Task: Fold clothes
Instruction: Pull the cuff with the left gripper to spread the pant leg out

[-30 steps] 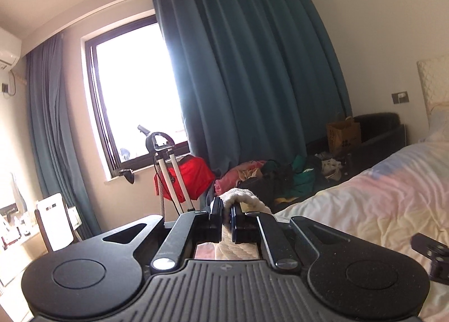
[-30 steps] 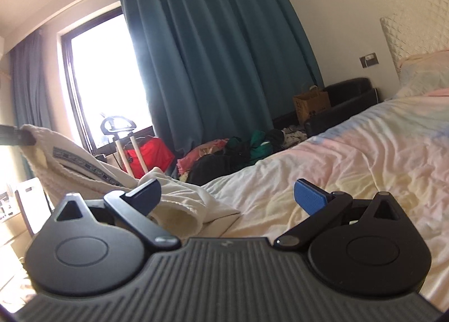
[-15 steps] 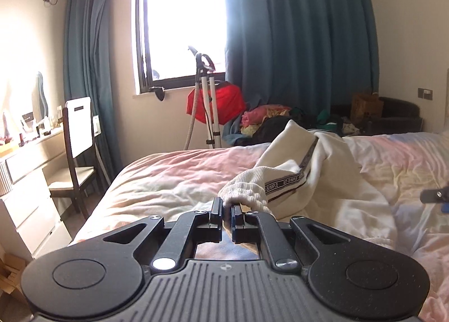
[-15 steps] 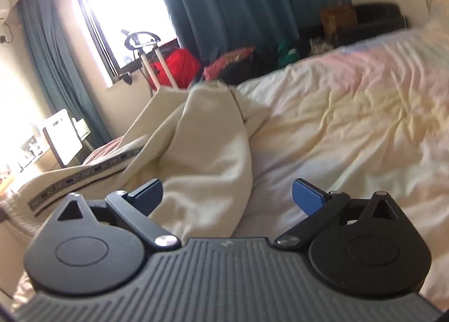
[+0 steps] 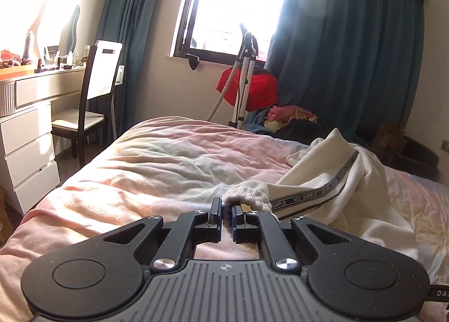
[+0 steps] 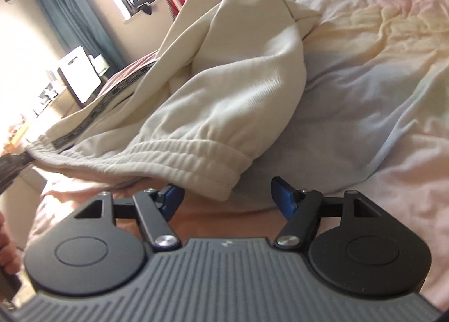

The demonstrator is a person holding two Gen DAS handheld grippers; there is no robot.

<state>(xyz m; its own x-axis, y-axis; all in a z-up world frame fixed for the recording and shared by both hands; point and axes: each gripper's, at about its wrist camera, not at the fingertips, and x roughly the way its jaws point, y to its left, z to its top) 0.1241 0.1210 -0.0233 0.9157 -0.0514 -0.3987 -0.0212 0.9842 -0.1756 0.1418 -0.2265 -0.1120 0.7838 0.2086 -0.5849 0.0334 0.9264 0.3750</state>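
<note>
The cream sweatpants (image 6: 224, 92) lie in a loose heap on the pink bedspread (image 5: 157, 170), bunched and draped over themselves rather than flat, so to my eye the folding is far from finished: no tidy layered stack shows anywhere, and the legs run off toward the upper middle of the right wrist frame in a rumpled ridge. The left gripper (image 5: 226, 211) has its jaws drawn together on the ribbed elastic waistband (image 5: 247, 191), pinching one corner of it just right of centre in its own view. The right gripper (image 6: 227, 201) stands with its blue-padded jaws wide apart, the far corner of the waistband lying between and just above them in the lower middle of the frame, not pinched. I would judge the garment to be in the stage of being spread or straightened by its waistband, with the flattening and the folds themselves still to come. The left wrist view shows what the other does not: the grip itself, the lettered side stripe (image 5: 308, 197) reading NOT-SIMPLE, and the chair (image 5: 98, 97) and white dresser (image 5: 28, 139) at the left of the frame. The right wrist view gives the whole breadth of the waistband and the bulk of the heap, and a bit of a hand (image 6: 7, 249) at the lower left edge.
</note>
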